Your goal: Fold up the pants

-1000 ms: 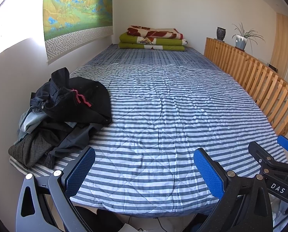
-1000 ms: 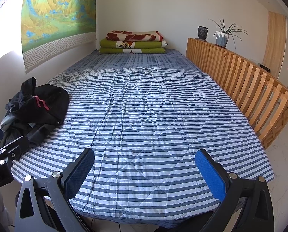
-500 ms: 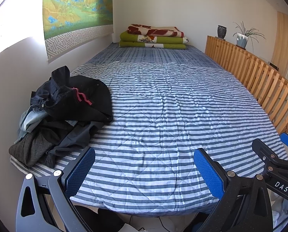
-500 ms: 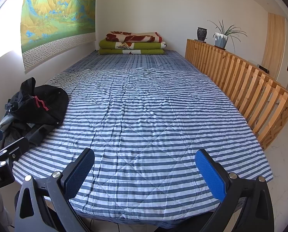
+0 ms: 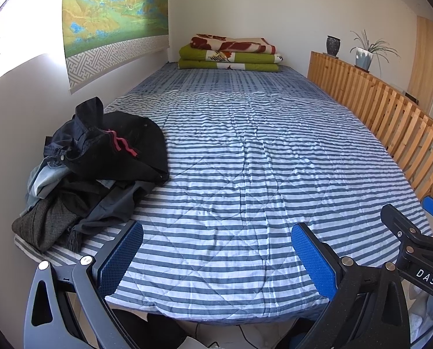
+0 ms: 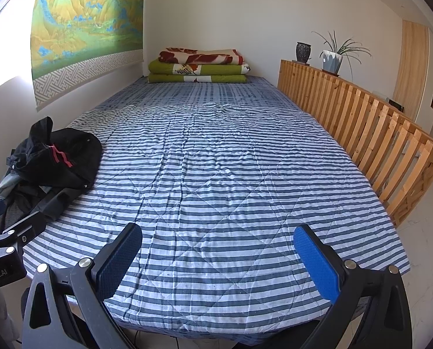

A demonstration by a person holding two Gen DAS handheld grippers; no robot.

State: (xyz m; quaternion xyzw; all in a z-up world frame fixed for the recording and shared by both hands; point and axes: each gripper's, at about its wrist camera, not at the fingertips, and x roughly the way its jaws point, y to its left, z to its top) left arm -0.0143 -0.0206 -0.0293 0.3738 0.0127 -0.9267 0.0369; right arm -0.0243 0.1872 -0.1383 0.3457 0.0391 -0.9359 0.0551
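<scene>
While you hold both level at the blue-striped quilted bed [image 5: 245, 174] foot, left gripper [image 5: 216, 257] open, right gripper [image 6: 218, 258] open, heap of dark crumpled pants [image 5: 100, 168] untouched at left.

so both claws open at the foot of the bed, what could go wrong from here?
1. The clothes pile is tangled; the left claw may drag out several garments at once.
2. The pile sits at the bed's corner, so a pull could spill clothes off it.
3. Dark layers overlap; pants are hard to single out.
</scene>
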